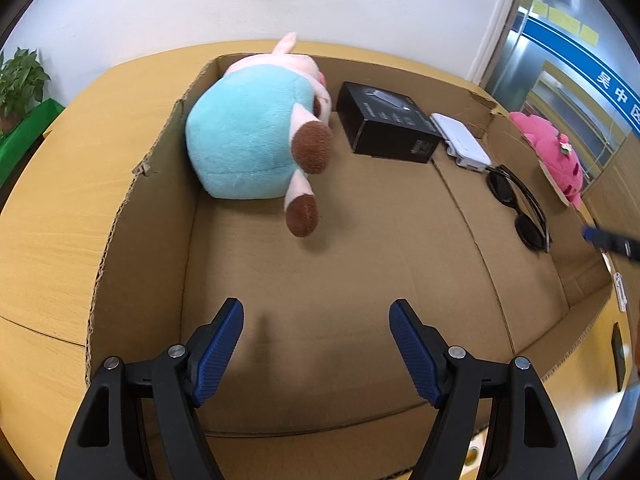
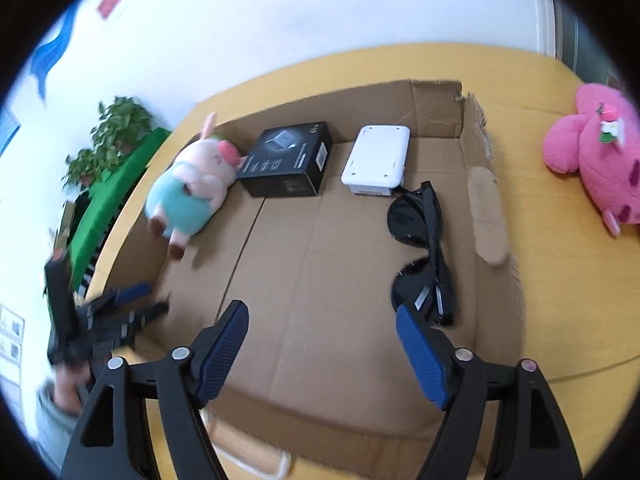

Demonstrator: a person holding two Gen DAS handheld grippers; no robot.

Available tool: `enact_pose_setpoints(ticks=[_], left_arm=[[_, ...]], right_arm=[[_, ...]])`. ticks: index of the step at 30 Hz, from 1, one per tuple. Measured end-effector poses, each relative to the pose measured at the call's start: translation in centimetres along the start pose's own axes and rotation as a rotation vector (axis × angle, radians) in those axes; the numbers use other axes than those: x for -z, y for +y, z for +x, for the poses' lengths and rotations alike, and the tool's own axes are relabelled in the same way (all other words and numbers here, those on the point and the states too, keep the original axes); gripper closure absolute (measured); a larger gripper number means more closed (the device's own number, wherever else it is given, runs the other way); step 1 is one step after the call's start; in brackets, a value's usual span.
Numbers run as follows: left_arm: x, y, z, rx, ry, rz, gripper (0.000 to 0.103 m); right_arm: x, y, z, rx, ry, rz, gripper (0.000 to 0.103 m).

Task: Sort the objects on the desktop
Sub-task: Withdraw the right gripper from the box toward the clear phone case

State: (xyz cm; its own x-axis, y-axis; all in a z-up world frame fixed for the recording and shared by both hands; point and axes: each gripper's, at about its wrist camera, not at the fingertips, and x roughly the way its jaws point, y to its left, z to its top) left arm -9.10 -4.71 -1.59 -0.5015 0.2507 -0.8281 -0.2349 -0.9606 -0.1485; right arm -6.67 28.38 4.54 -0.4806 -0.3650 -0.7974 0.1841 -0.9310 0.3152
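Cardboard box (image 1: 340,264) on yellow worktop (image 1: 52,208), four items inside: one blue-bodied pig plush (image 1: 256,136) at left wall, one black box (image 1: 386,122), one white device (image 1: 464,140), one pair of sunglasses (image 1: 520,208) along right wall. One pink plush (image 2: 596,156) outside on worktop, right of the box wall. Left gripper (image 1: 316,336) over box floor, fingers spread, empty. Right gripper (image 2: 322,344) fingers spread, empty, right finger just beside sunglasses. Potted plant (image 2: 108,140) beyond the worktop's left end.
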Motion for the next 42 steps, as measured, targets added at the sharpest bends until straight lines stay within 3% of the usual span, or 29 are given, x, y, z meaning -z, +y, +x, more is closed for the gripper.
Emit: enact_pose_setpoints(ticks=[5,8,12,13,15,19,24,28,31,35,42], left_arm=[[0.0,-0.5,0.0,-0.013,0.005,0.013,0.026],[0.4,-1.2,-1.7,-0.039,-0.014,0.025,0.026],[1.5,-2.7,-6.8,0.014,-0.13,0.032,0.014],[1.9,-3.2,-8.2,0.025,-0.163,0.034,0.002],[2.8,-4.0,-10.3,0.042,-0.228,0.039,0.0],[4.4,-5.1,-11.7,0.055,-0.274,0.061,0.0],[6.5,-4.9,-9.8,0.168,-0.183,0.019,0.0],[7.8,-5.3,-6.7,0.285,-0.03,-0.017,0.0],[7.9,-5.7,-4.2,0.367,0.03,-0.035,0.0],[7.9,-6.3,-1.3,0.391,0.1,-0.06,0.004],[8.1,-8.6,-3.6,0.46,0.034,0.003,0.008]], right_arm=[[3.3,-0.9,-0.9,0.056,0.021,-0.011,0.026],[4.7,-0.7,-2.0,0.118,-0.029,-0.009,0.025],[6.7,2.2,-7.9,0.107,-0.254,-0.082,0.018],[7.3,3.1,-8.8,0.12,-0.293,-0.11,0.017],[8.3,4.4,-9.4,0.131,-0.31,-0.152,0.017],[10.5,5.5,-8.4,0.103,-0.3,-0.179,0.017],[12.7,4.5,-2.6,-0.127,-0.073,-0.096,0.017],[12.8,3.0,0.9,-0.147,0.03,-0.01,0.017],[12.7,2.6,2.2,-0.162,0.054,-0.007,0.016],[12.1,2.4,2.9,-0.175,0.034,-0.027,0.017],[12.6,3.5,2.6,-0.244,-0.009,-0.081,0.016]])
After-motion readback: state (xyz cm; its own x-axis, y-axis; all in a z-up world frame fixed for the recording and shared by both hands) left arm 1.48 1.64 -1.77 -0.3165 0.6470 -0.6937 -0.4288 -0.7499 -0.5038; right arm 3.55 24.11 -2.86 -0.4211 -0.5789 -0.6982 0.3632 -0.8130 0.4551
